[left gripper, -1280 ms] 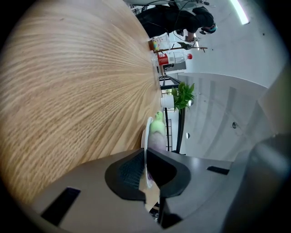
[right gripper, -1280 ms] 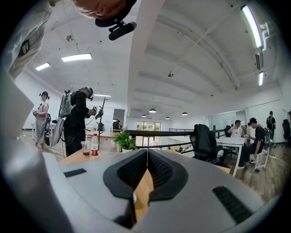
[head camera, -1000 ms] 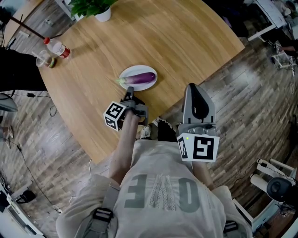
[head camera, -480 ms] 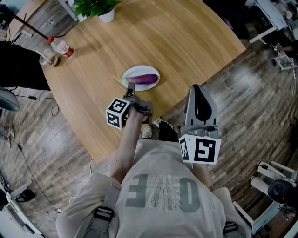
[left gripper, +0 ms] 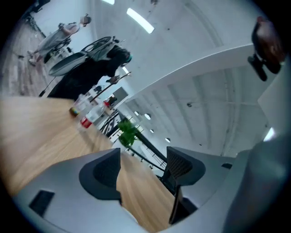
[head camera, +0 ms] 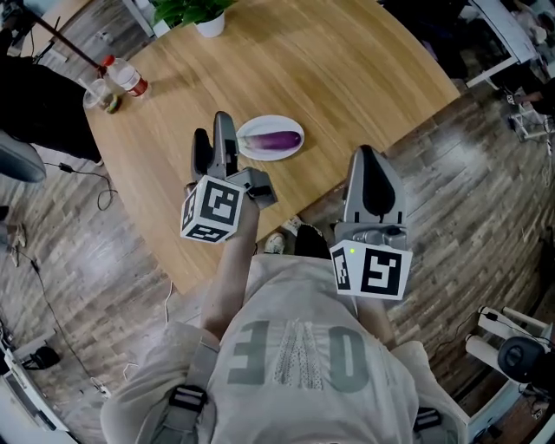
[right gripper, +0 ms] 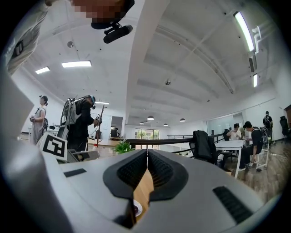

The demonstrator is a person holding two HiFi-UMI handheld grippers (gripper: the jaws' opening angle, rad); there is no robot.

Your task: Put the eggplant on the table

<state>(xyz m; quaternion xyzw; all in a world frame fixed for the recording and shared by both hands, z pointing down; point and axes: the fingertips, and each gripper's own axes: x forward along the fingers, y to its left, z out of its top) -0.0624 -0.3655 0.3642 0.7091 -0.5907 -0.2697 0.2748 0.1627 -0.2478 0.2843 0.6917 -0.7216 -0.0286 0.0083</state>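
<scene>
A purple eggplant [head camera: 276, 140] lies on a small white plate [head camera: 251, 152] near the front edge of the round wooden table [head camera: 347, 69]. In the head view my left gripper [head camera: 213, 130] is held high just left of the plate. Its jaws are opening wide with nothing between them, and the left gripper view shows only table between the left gripper's [left gripper: 143, 166] pads. My right gripper [head camera: 370, 165] hovers off the table's edge, to the right of the plate. The right gripper's [right gripper: 147, 157] pads are pressed together and hold nothing.
A water bottle [head camera: 128, 78] and a cup [head camera: 97, 95] stand at the table's far left edge, and a potted plant [head camera: 201, 13] sits at the back. A person in black [head camera: 35, 104] stands left of the table. Wooden floor surrounds the table.
My left gripper has risen from beside the plate, rolled, and its jaws have gone from shut to wide apart. The eggplant stays on the plate. The right gripper has hardly moved.
</scene>
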